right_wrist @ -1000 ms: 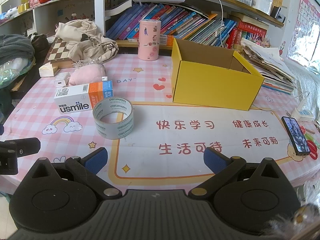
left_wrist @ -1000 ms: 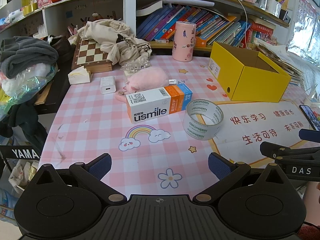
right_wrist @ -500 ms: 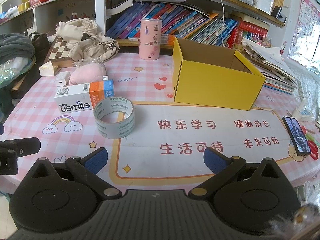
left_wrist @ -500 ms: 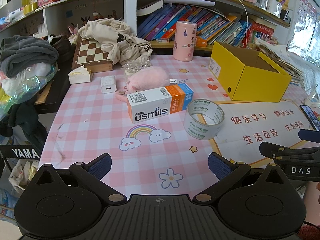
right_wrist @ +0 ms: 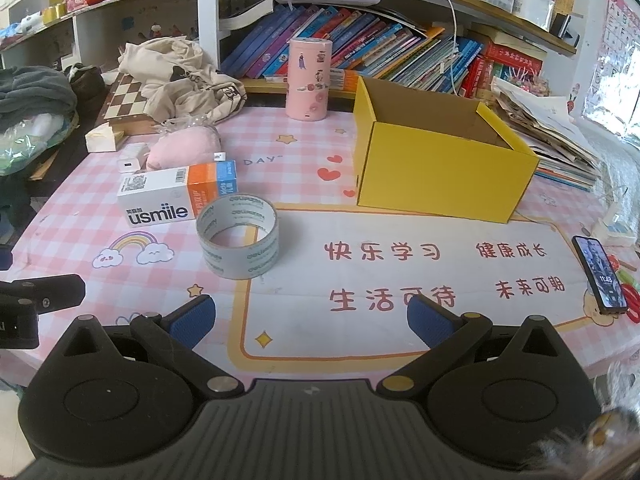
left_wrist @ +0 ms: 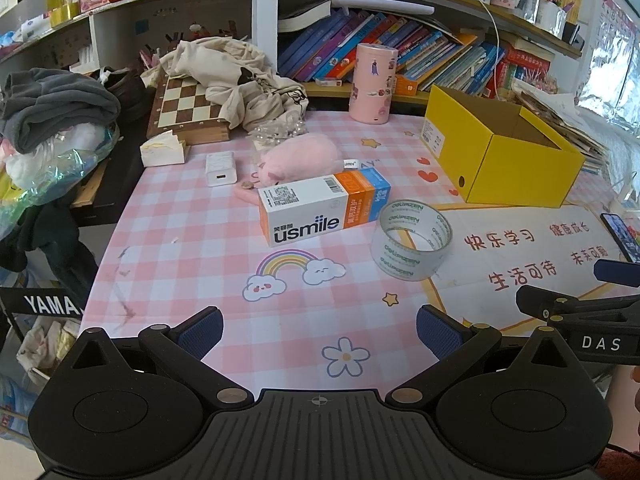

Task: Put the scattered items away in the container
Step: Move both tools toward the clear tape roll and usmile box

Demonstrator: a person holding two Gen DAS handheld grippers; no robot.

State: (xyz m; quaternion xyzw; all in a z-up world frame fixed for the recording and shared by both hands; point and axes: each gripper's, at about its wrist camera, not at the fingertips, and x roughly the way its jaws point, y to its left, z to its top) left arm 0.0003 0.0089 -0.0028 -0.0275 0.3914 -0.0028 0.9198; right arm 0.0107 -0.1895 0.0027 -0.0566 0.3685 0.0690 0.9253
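Barely anything had changed from the frames a moment before: both grippers hung at the near edge of the table much as they had, and the items ahead sat a touch closer in each view, nothing on the table itself moved.

The left gripper [left_wrist: 318, 326] held its jaws spread wide with nothing between them. Far ahead and left of its left finger lay the white charger [left_wrist: 220, 168]. Straight ahead of the gap rested the pink plush toy [left_wrist: 302, 158], and just in front of it, closer to the jaws, the usmile box [left_wrist: 322, 208] lay flat and angled. Ahead of the right finger stood the tape roll [left_wrist: 411, 240], on its flat side, touching or nearly touching the box's right end. Further ahead and well to the right sat the yellow box [left_wrist: 500, 156], open at the top.

The right gripper [right_wrist: 310, 318] also had its jaws parted, gripping nothing. Ahead and left of its left finger the usmile box [right_wrist: 178, 196] lay, the plush toy [right_wrist: 184, 150] behind it. The tape roll [right_wrist: 239, 236] sat just ahead of the left finger, nearest of all. Ahead of the right finger, well apart, stood the yellow box [right_wrist: 436, 172], with nothing visible in the part of its inside that showed. Far right of the jaws a phone [right_wrist: 599, 274] lay on the table [right_wrist: 400, 272].
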